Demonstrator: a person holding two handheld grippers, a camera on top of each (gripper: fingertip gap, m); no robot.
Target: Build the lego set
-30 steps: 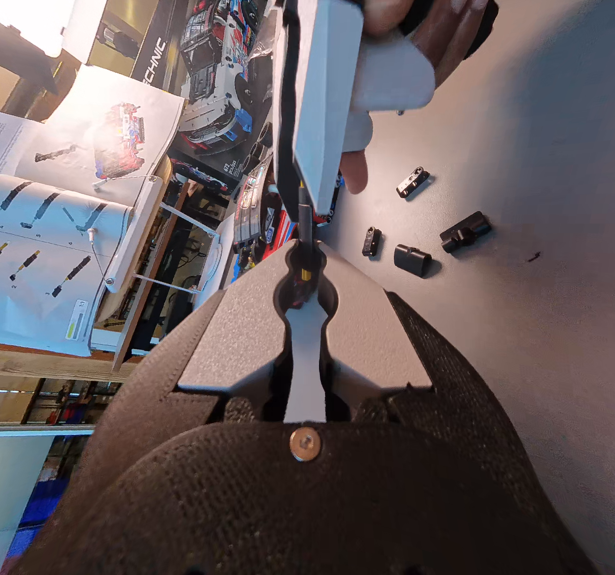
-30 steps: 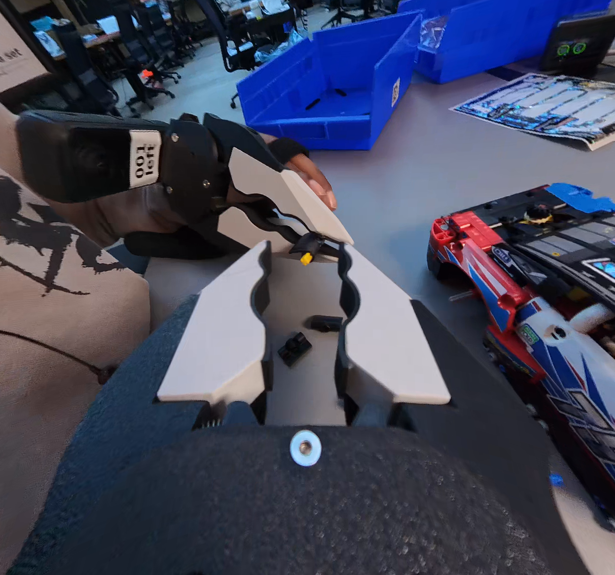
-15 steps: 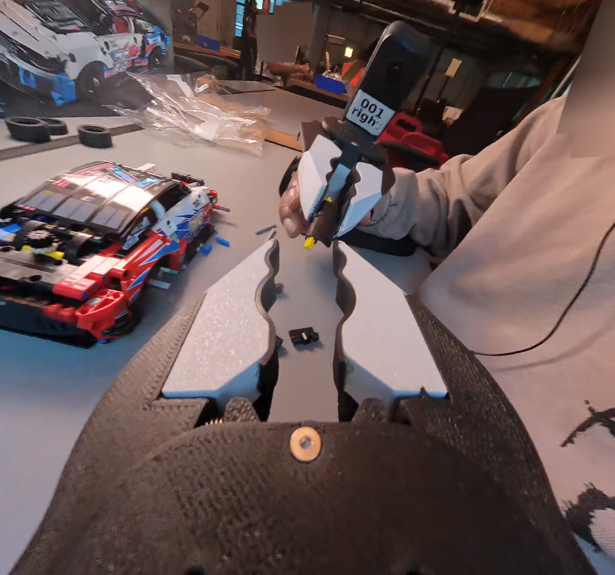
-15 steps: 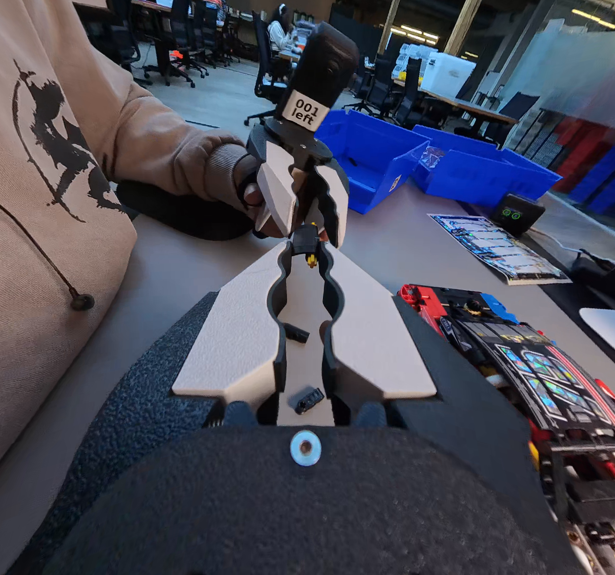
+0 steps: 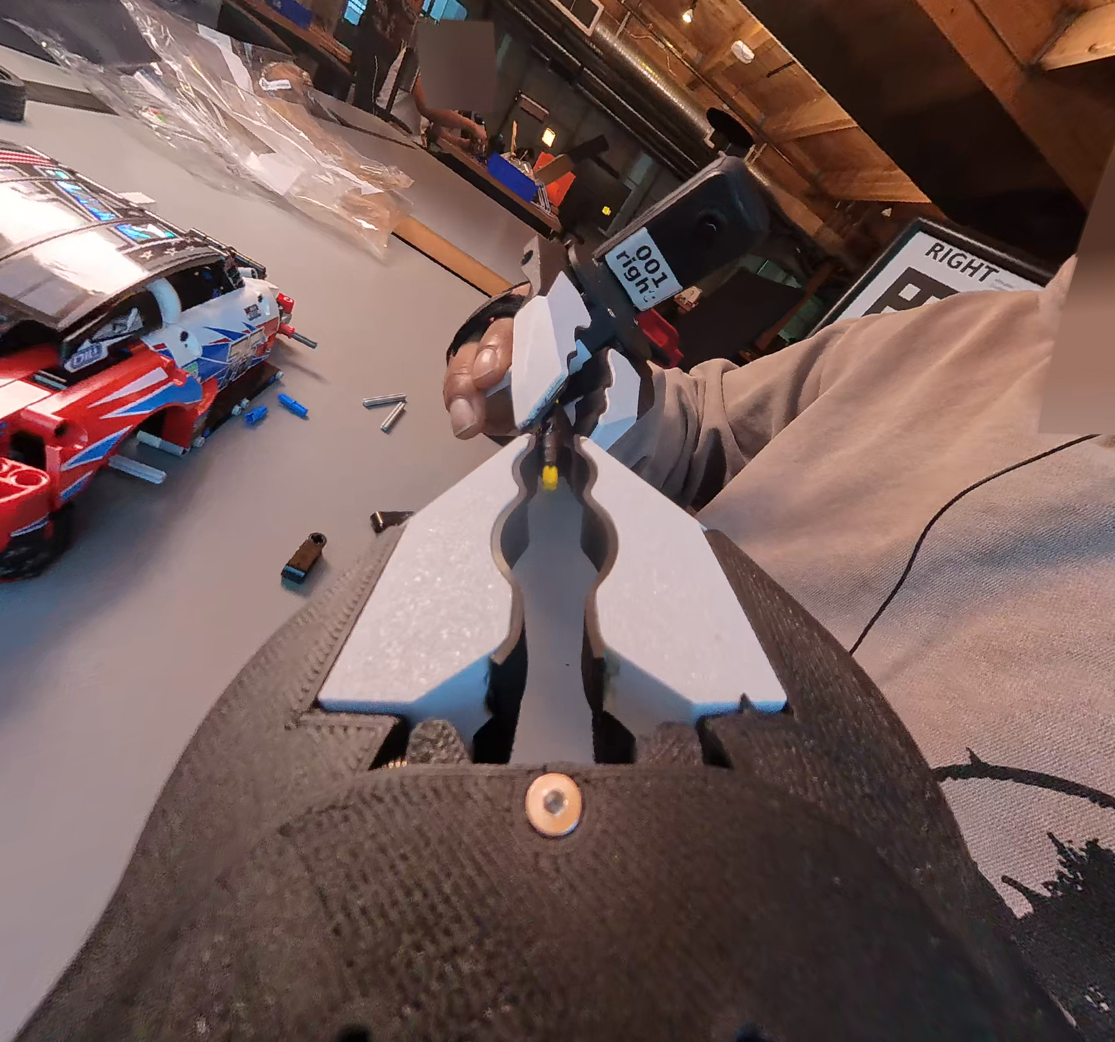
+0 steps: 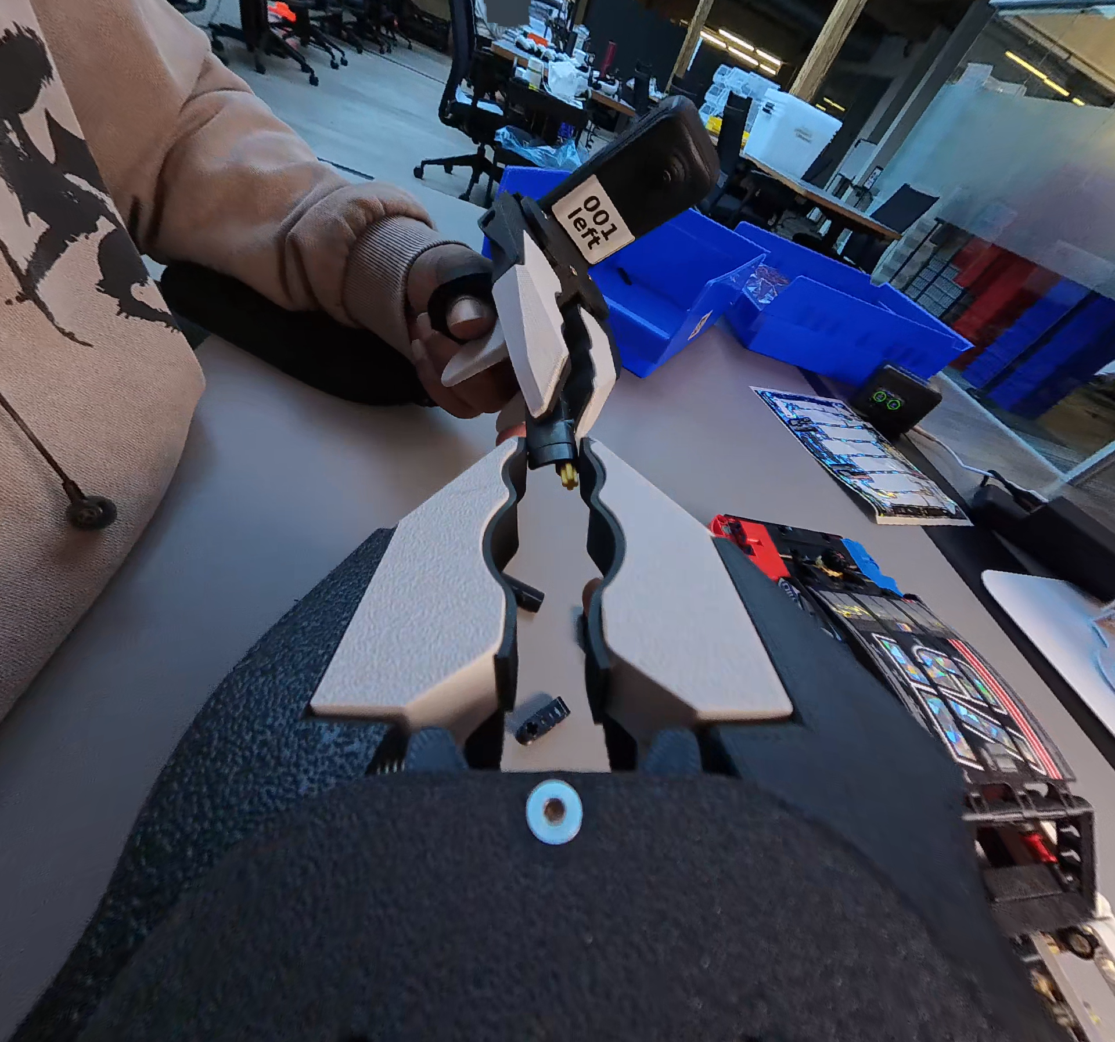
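Hiding black part (image 6: pixel 548 441): both tools' tips.

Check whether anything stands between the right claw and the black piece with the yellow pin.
Nothing visible does. The black piece sticks out of the left claw, right between the tips of the right claw. Whether those tips already pinch it is unclear. A loose black part lies on the table below, out of the way.
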